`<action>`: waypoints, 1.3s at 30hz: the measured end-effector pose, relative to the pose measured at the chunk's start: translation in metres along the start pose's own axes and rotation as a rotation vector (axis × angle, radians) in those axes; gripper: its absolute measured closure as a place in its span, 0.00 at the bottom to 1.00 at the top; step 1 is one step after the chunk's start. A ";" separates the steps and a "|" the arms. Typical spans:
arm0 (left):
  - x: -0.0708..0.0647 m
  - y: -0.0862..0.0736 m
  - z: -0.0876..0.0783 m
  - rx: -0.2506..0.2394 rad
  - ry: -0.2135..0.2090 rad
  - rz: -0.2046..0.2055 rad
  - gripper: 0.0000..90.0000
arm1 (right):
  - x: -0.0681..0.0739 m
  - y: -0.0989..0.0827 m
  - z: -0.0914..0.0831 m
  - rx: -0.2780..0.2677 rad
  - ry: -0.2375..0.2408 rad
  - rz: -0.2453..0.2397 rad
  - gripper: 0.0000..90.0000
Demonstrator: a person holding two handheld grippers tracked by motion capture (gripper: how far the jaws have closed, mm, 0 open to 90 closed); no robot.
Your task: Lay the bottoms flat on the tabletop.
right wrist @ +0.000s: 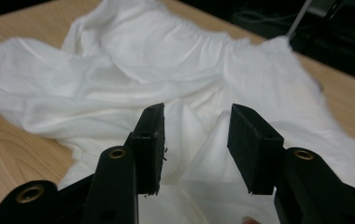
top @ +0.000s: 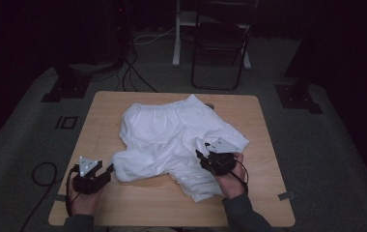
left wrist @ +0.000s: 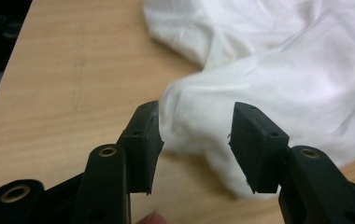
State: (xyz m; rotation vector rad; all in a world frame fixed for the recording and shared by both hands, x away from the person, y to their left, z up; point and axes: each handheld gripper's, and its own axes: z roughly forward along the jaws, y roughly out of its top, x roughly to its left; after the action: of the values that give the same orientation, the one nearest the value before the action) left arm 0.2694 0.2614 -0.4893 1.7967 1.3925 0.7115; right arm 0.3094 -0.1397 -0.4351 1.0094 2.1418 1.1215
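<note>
Both sets of jaws are hanging apart over the white shorts (top: 172, 140) bunched mid-desk (top: 104, 111), left gripper (top: 108, 170) near the near-left leg, right gripper (top: 202, 158) over the near-right, so a shallow pinch probably grabs one layer and it's slipping.

Light wooden table (top: 123, 106), grey carpet floor (top: 22, 140), black folding chair (top: 218, 46) behind, black cables (top: 135, 72), white desk leg (top: 176, 34)
</note>
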 end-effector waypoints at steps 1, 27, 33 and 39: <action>-0.003 0.004 0.002 -0.001 -0.010 0.006 0.59 | 0.000 -0.002 0.006 0.015 0.005 0.002 0.63; -0.124 0.034 0.126 0.224 -0.182 0.252 0.88 | -0.014 -0.050 0.087 0.388 -0.176 -0.039 0.73; -0.109 0.030 0.118 0.237 -0.117 0.264 0.97 | -0.031 -0.073 0.056 0.423 -0.259 -0.050 0.89; -0.081 0.022 0.107 0.244 -0.047 0.244 0.98 | -0.051 -0.091 0.026 0.418 -0.288 0.029 0.91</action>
State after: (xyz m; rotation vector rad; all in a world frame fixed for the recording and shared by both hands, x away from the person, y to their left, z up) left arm 0.3453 0.1567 -0.5313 2.1876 1.2868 0.6394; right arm 0.3239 -0.2031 -0.5203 1.2975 2.1676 0.5029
